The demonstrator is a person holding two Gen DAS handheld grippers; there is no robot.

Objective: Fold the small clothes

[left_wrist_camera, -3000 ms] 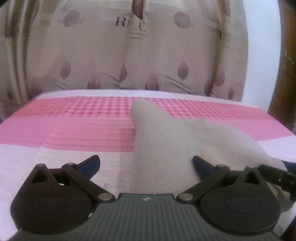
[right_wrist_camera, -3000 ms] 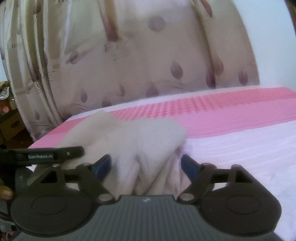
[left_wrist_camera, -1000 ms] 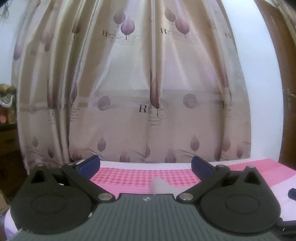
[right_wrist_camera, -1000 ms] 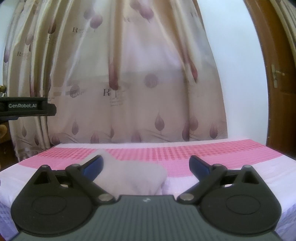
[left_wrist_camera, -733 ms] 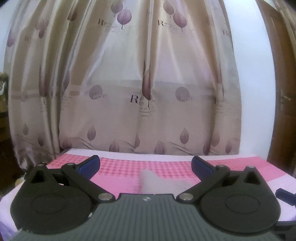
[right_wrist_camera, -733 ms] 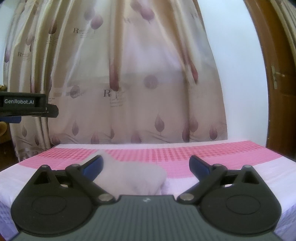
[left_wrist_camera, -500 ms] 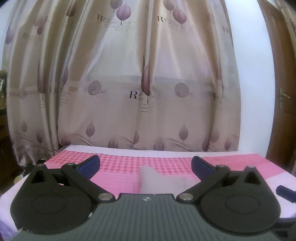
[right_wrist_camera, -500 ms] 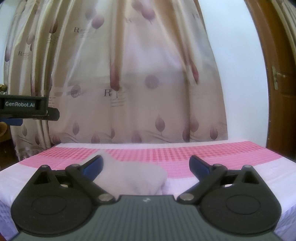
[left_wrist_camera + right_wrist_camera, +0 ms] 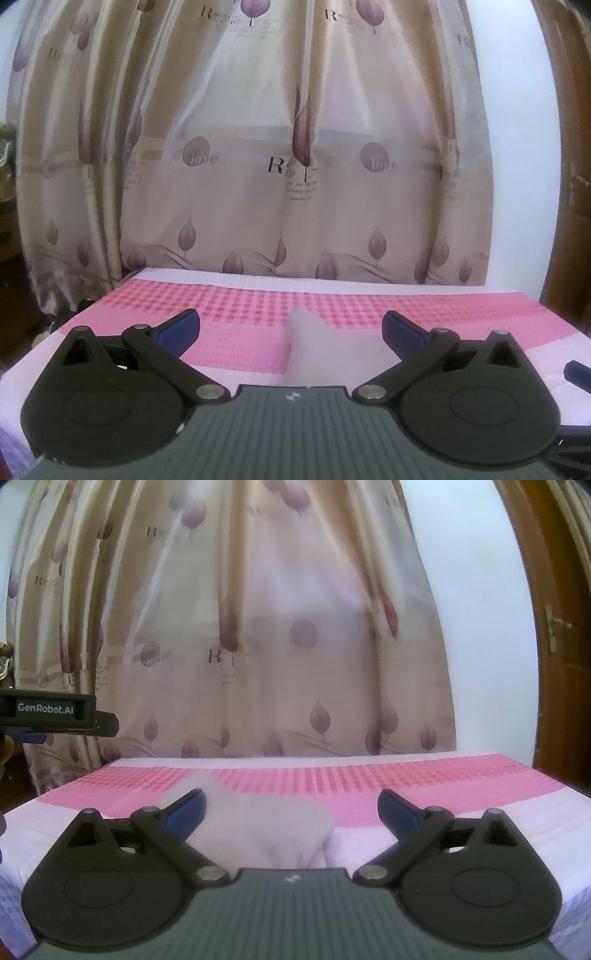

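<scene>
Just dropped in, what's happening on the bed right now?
A person holds two claws above a bed with a pink and white cover. A small pale garment lies on the cover, bunched rather than flat. The left claw and right claw are both open, and neither holds the garment. A leaf-print curtain hangs behind the bed.

Bed (image 9: 236, 354) with pink-and-white checked cover is the landmark. Beige curtain (image 9: 258, 166) with purple leaf print and "love" lettering hangs right behind the bed's far edge. White wall (image 9: 480, 627) right of curtain. Brown wooden door (image 9: 565, 635) with metal handle beyond the bed's right end. Dark clutter left of bed, too blurred to identify.
</scene>
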